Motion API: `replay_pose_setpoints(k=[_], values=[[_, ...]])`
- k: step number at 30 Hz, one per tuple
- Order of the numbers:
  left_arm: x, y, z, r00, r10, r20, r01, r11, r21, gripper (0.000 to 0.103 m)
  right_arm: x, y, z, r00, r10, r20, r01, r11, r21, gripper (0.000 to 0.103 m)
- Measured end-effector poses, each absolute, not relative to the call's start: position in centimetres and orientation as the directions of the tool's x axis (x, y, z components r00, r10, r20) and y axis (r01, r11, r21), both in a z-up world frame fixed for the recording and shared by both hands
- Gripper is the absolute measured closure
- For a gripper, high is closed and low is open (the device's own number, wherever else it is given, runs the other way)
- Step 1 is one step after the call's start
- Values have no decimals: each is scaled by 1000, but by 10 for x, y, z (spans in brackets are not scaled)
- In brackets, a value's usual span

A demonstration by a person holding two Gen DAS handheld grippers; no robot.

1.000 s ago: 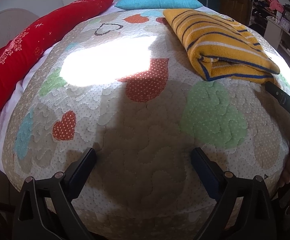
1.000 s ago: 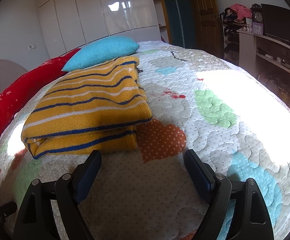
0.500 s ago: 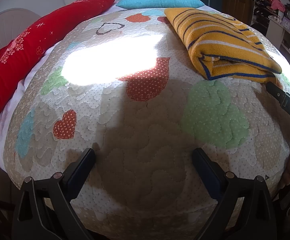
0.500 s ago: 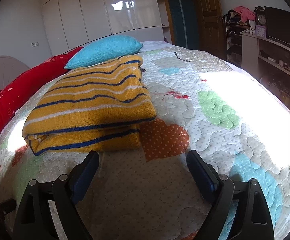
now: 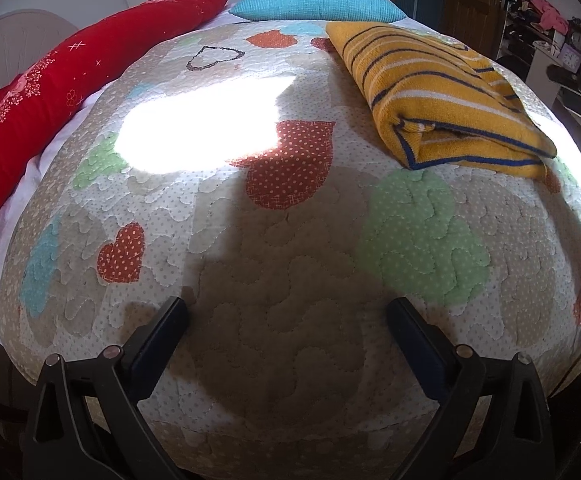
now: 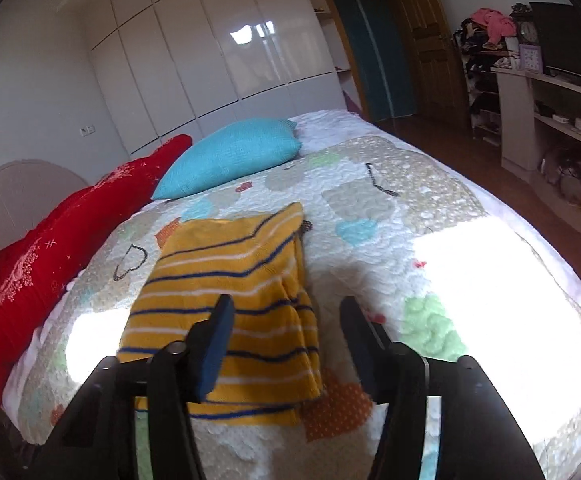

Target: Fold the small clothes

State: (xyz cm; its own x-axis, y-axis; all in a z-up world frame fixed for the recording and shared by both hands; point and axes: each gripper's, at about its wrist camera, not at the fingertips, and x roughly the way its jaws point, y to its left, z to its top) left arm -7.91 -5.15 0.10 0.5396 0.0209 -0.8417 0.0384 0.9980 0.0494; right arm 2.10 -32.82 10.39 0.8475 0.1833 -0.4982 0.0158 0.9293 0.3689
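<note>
A folded yellow sweater with blue and white stripes (image 5: 442,92) lies on the quilted bed cover, at the upper right in the left wrist view. It also shows in the right wrist view (image 6: 230,308), below the fingers. My left gripper (image 5: 286,332) is open and empty, low over the near end of the quilt (image 5: 274,264), well short of the sweater. My right gripper (image 6: 286,328) is open and empty, raised above the sweater's near right part and apart from it.
A turquoise pillow (image 6: 230,156) and a long red cushion (image 6: 50,256) lie at the head and left side of the bed. White wardrobes (image 6: 218,68) stand behind. A shelf unit with clutter (image 6: 550,108) and a wooden door are on the right.
My right gripper has risen high and tilted down, so the sweater now lies under it and its jaws stand narrower. My left gripper has barely moved. The sweater has not moved.
</note>
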Motion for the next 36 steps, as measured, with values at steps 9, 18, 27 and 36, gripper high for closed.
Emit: replay_pose_setpoints(k=[9,18,27,36], values=[[-93,-40,31,627,-37,-778,55,998,-3,3,171,-298,62,656,215,-724,49,945,325,73],[-87,-16,33,639,-23,-769,-11,999,-39,3,132,-229,113,732,303,-610,-176,949,261,67],[-98,-8,45,688,11,-725,-22,1000,-6,3,125,-198,85,692,344,-635,-220,938,268,54],[-113,-7,73,821,161,-548,-133,987,90,2,75,-271,64,731,214,-648,-42,962,270,27]])
